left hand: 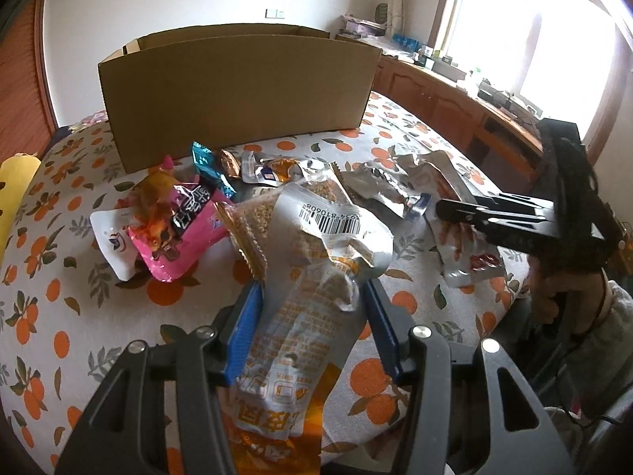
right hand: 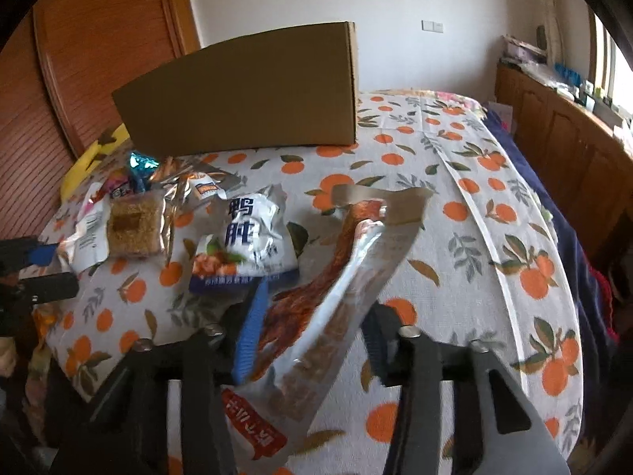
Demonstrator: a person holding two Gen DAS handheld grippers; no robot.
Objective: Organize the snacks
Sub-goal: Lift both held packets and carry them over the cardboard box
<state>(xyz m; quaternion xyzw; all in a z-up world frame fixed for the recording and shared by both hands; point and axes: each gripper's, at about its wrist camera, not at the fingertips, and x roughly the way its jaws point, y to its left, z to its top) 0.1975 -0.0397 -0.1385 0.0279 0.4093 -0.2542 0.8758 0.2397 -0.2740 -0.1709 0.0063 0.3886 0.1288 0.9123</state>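
Note:
My left gripper [left hand: 312, 316] is shut on a crumpled silver-and-orange pouch [left hand: 316, 261] with a barcode, its blue pads pressing on both sides. It also shows at the left edge of the right wrist view [right hand: 45, 271]. My right gripper [right hand: 312, 332] is shut on a long silver meat pouch [right hand: 356, 261], which is creased lengthwise and tilts up from the bed. In the left wrist view the right gripper [left hand: 455, 215] sits low over that pouch [left hand: 470, 257]. An open cardboard box [left hand: 237, 91] [right hand: 245, 91] stands behind the snack pile.
Loose snacks lie on the orange-print bedspread [left hand: 79, 316]: a pink packet [left hand: 178, 229], a white packet [left hand: 112, 245], a teal packet [left hand: 205, 162], a white-blue pouch [right hand: 245, 237] and a square grain cake [right hand: 134, 229]. A yellow pillow [left hand: 16, 190] lies left, wooden cabinets [left hand: 435, 95] right.

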